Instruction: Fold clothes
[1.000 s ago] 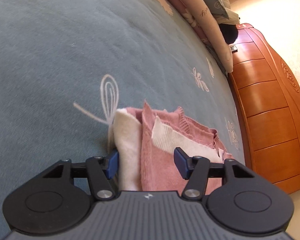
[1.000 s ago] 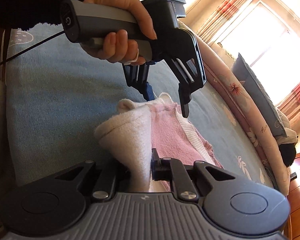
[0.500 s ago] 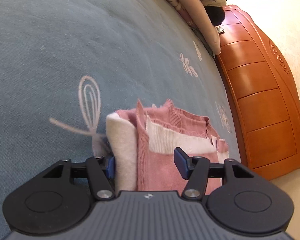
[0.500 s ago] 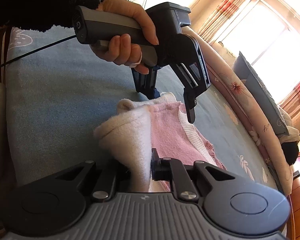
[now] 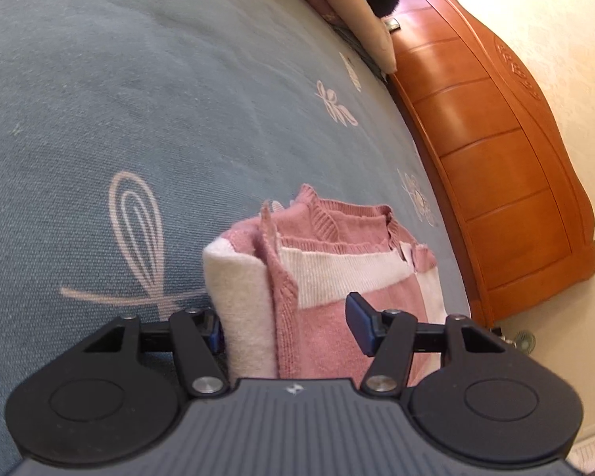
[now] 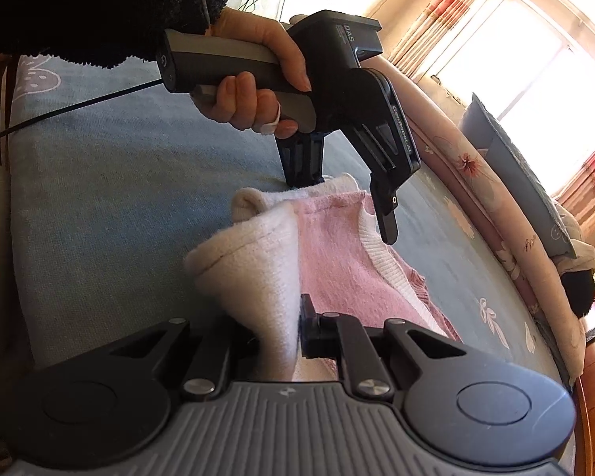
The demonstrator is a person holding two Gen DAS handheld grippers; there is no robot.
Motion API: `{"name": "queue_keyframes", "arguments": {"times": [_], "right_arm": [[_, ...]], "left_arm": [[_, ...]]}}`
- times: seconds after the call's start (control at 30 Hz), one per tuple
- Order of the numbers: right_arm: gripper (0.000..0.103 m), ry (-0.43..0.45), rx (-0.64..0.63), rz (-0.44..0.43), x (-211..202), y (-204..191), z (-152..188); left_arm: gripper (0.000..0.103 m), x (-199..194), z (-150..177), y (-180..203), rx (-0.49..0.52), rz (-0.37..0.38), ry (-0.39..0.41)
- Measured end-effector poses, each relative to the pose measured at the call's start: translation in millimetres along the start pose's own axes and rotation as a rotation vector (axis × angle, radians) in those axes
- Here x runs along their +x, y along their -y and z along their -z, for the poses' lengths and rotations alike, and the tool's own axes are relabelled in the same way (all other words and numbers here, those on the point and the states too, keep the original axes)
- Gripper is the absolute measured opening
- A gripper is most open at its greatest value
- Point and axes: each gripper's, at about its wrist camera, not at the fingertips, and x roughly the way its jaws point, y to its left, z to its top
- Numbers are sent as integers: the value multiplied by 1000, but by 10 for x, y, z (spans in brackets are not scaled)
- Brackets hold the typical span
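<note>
A pink and cream knitted sweater (image 5: pixel 337 273) lies folded on the blue bed cover (image 5: pixel 139 99). My left gripper (image 5: pixel 287 323) stands open astride one end of it: one pad rests against the cream fold, the other hangs free over the pink knit. From the right wrist view, a hand (image 6: pixel 250 99) in a black fleecy sleeve holds that left gripper (image 6: pixel 345 208) tilted down over the far end of the sweater (image 6: pixel 337 246). My right gripper (image 6: pixel 281 333) is shut on the near cream fold, which bunches up between its pads.
An orange wooden bed frame (image 5: pixel 496 158) borders the cover on the right. A rolled floral quilt (image 6: pixel 476 182) and a grey pillow (image 6: pixel 515 182) lie along the far side. A black cable (image 6: pixel 79 105) trails across the cover (image 6: pixel 99 198).
The left gripper has rolled and slid a little sideways along the sweater's end, its jaws still apart. The right gripper has kept still, holding the cream fold.
</note>
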Motion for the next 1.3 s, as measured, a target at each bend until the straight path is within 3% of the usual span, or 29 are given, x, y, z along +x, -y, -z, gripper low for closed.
{"name": "queue_keyframes", "arguments": {"times": [0.1, 0.2, 1.3], "right_arm": [[14, -11, 4, -4, 10, -9, -15], [14, -21, 4, -7, 0, -48, -18], [12, -8, 53, -12, -159, -74, -9]], "left_arm": [[52, 14, -26, 55, 28, -31, -23], [24, 5, -40, 99, 28, -115, -34], [21, 50, 29, 488, 127, -338, -16]]}}
